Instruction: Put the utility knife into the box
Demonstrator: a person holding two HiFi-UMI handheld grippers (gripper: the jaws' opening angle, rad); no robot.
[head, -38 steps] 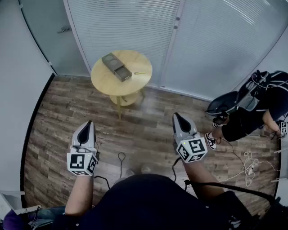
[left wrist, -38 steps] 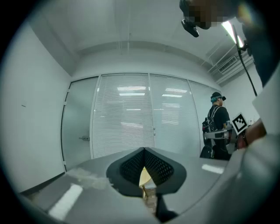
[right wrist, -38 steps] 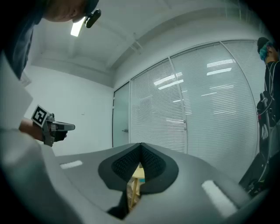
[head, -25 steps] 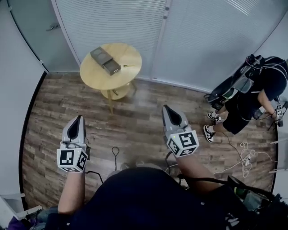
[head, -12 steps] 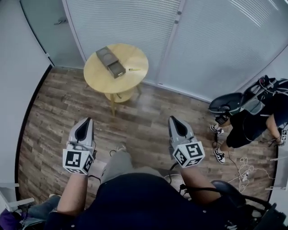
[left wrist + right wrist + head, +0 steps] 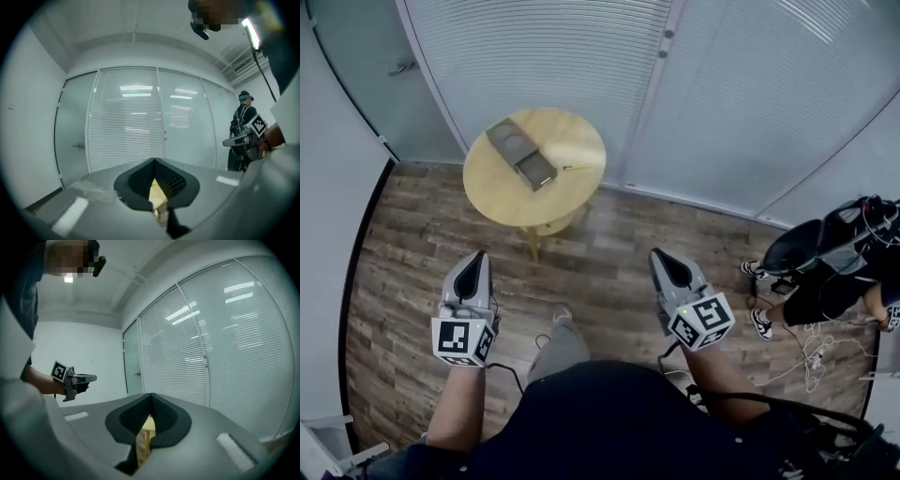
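A round wooden table (image 6: 553,192) stands far ahead by the blinds. On it lies a grey box (image 6: 521,155) with its tray slid out. A small yellow utility knife (image 6: 575,168) lies to the right of the box. I hold my left gripper (image 6: 474,259) and right gripper (image 6: 669,257) low over the floor, well short of the table, both pointing at it. Both are shut and empty. In the left gripper view the jaw tips (image 6: 153,160) meet, and the same in the right gripper view (image 6: 150,394). The tabletop shows below them (image 6: 146,426).
Wood-plank floor (image 6: 600,244) lies between me and the table. Glass walls with blinds (image 6: 581,66) run behind it, with a door (image 6: 356,75) at the left. Another person (image 6: 834,267) with cables (image 6: 811,342) is at the right. My leg (image 6: 558,347) shows between the grippers.
The view has swayed as I walk; the table has shifted in the frame. Both grippers stay shut, side by side. The other person has slid toward the right edge.
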